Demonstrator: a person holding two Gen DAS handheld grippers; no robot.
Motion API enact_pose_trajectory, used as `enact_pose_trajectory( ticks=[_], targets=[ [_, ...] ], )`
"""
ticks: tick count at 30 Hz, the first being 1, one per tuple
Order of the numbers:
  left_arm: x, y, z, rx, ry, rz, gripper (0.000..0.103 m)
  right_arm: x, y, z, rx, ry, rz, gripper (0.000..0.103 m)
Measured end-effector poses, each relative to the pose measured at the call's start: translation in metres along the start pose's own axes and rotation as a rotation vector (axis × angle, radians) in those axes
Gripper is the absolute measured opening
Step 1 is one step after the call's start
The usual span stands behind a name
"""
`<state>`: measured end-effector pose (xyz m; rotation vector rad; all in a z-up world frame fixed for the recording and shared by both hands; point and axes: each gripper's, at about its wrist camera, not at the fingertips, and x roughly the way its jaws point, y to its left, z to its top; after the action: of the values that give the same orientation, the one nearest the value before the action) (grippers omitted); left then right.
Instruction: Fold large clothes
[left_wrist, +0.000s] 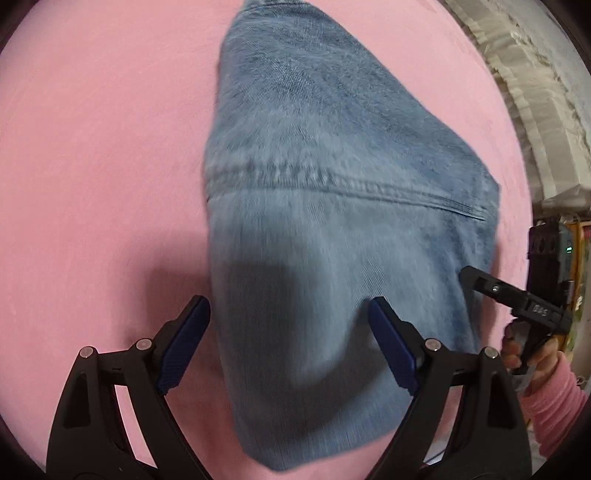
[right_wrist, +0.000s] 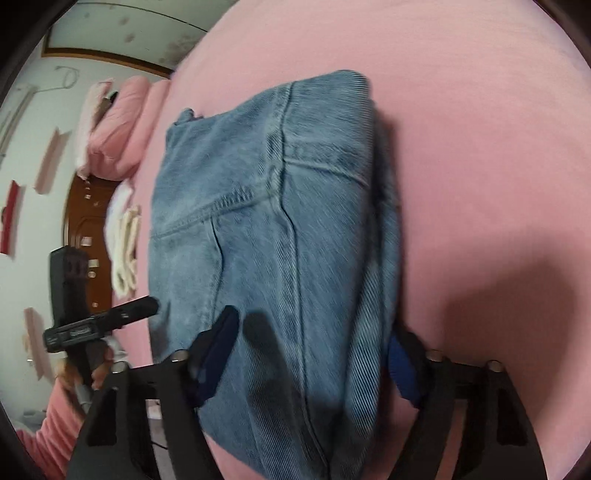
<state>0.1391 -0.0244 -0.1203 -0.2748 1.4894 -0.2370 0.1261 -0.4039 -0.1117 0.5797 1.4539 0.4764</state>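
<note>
Folded blue jeans (left_wrist: 332, 221) lie on the pink bedsheet (left_wrist: 92, 147), the seam running across them. My left gripper (left_wrist: 286, 301) hangs open just over their near end, one blue pad at the denim's left edge and the other above the cloth. In the right wrist view the jeans (right_wrist: 266, 221) fill the middle. My right gripper (right_wrist: 314, 326) is open and straddles their near end: the left pad floats above the denim, and the right pad is half hidden by the folded edge. Neither gripper holds cloth. Each gripper's black finger shows at the edge of the other's view.
Pink pillows or bedding (right_wrist: 118, 125) and a cream folded cloth (right_wrist: 125, 251) lie at the bed's far side by a brown wooden headboard (right_wrist: 85, 221). Pale crumpled fabric (left_wrist: 535, 110) borders the bed in the left wrist view. A hand in a pink sleeve (left_wrist: 554, 398) holds the right gripper.
</note>
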Motion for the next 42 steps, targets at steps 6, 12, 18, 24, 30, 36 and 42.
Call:
enact_pose_trajectory(
  ticks=[6,12,18,24,30,36,42],
  targets=[
    [0.011,0.013,0.015,-0.075,-0.014,-0.028,0.086,0.001,-0.010,0.008,0.034,-0.030,0.027,0.047],
    [-0.003,0.010,0.006,-0.075,-0.085,0.043,0.070,-0.017,-0.008,0.000,0.060,-0.071,0.028,0.029],
    [-0.026,0.007,-0.014,-0.070,-0.217,0.076,0.048,-0.040,0.021,-0.011,0.017,-0.123,-0.009,0.019],
    [-0.062,0.034,-0.044,-0.077,-0.309,-0.028,0.038,-0.058,0.094,-0.027,-0.183,-0.154,-0.089,0.016],
    [-0.118,0.119,-0.075,-0.140,-0.333,-0.120,0.037,-0.065,0.180,-0.051,-0.297,-0.179,-0.129,0.016],
    [-0.214,0.242,-0.095,-0.116,-0.373,-0.023,0.037,-0.011,0.296,-0.084,-0.384,-0.166,-0.083,0.016],
    [-0.332,0.380,-0.087,-0.051,-0.445,0.201,0.036,0.074,0.411,-0.104,-0.440,-0.167,0.065,0.016]
  ],
)
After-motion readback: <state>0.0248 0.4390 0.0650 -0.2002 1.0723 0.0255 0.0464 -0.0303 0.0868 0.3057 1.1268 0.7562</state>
